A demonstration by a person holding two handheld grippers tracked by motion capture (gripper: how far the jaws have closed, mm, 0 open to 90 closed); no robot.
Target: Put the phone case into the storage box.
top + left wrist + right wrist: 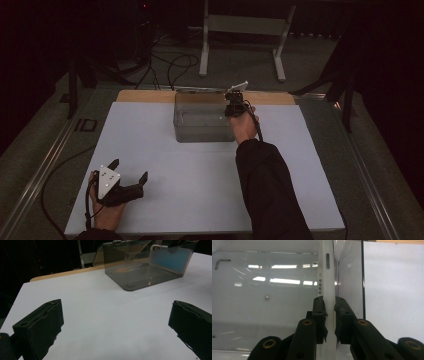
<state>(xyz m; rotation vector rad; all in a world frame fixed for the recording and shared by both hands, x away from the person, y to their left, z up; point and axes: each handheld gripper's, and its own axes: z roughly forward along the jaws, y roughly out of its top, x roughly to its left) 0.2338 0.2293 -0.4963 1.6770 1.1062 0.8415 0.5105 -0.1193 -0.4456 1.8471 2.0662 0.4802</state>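
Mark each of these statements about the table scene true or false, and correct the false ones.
1. The right gripper is shut on a white phone standing on edge. True.
2. The phone is being held inside the clear plastic box, near one of its end walls. True.
3. The left gripper is shut on the box's lid. False: it is open and holds nothing, down on the white tabletop.
4. The box sits at the near edge of the table. False: it sits toward the far edge.
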